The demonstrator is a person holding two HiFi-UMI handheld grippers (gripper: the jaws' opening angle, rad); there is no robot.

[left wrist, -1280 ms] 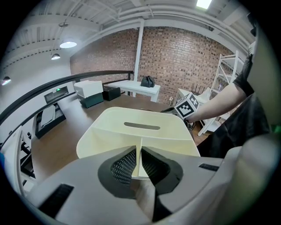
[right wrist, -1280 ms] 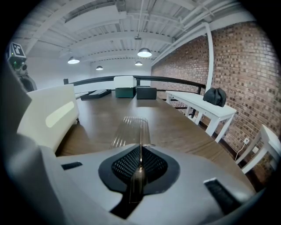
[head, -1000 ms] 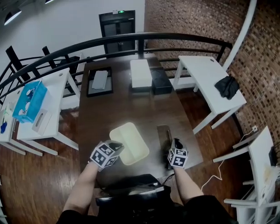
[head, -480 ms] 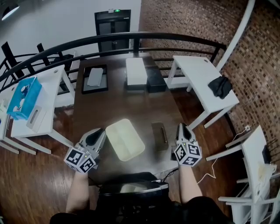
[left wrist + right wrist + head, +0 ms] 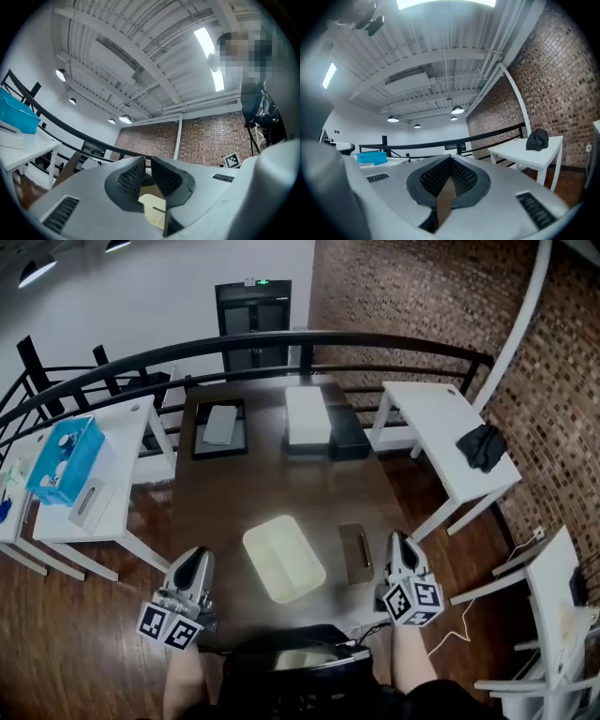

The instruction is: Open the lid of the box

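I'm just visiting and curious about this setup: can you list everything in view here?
table: one, dark brown, centre
cream box: one, cream, open, two compartments, table's near end
lid: one, brown, flat beside the cream box
white box: one, white, table's far end
black box: one, black, beside white box
tray: one, black, far left, holds something grey
side tables: two, white, flanking the table
blue bin: one, blue, left side table
cloth: one, black, right side table
railing: one, black, beyond the table
left gripper: one, grey, shut, empty, near left
right gripper: one, grey, shut, empty, near right
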